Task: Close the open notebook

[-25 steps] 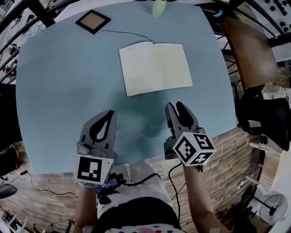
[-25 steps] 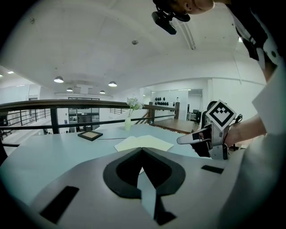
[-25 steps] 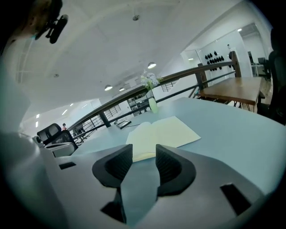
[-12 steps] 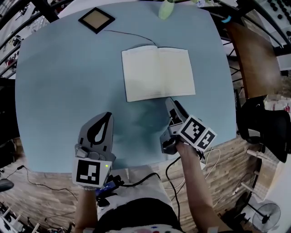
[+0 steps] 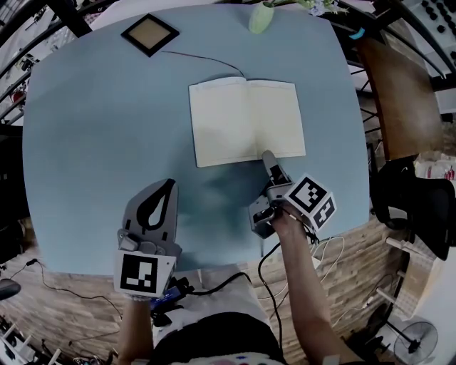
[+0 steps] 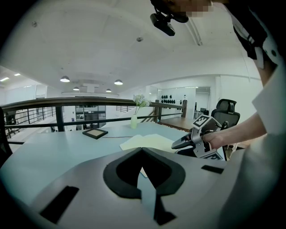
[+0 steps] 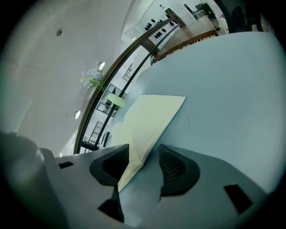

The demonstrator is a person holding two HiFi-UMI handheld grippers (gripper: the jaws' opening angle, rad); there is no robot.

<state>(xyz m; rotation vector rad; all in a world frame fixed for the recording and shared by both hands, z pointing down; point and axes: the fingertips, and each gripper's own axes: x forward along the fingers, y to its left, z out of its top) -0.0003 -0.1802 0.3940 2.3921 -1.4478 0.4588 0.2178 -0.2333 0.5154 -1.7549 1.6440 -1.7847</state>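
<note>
The open notebook (image 5: 246, 120) lies flat with cream pages up on the blue table (image 5: 92, 128); it also shows in the left gripper view (image 6: 147, 142). My right gripper (image 5: 271, 158) is rolled on its side at the near edge of the right page. Its jaws are opening, and the near corner of that page (image 7: 147, 120) lies between them, close to the left jaw, with no pad pressing on it (image 7: 144, 154). My left gripper (image 5: 169, 184) hovers over bare table to the left, jaws shut on nothing (image 6: 142, 150).
A black-framed square (image 5: 149, 33) with a thin cable (image 5: 206, 58) sits at the far left. A pale green vase (image 5: 261, 16) stands at the far edge. A wooden desk (image 5: 395, 85) and a black chair (image 5: 420, 192) are off the table's right side.
My right gripper moved forward to the notebook's near edge, sank toward the table, rolled onto its side, and its jaws widened. The left gripper stayed put.
</note>
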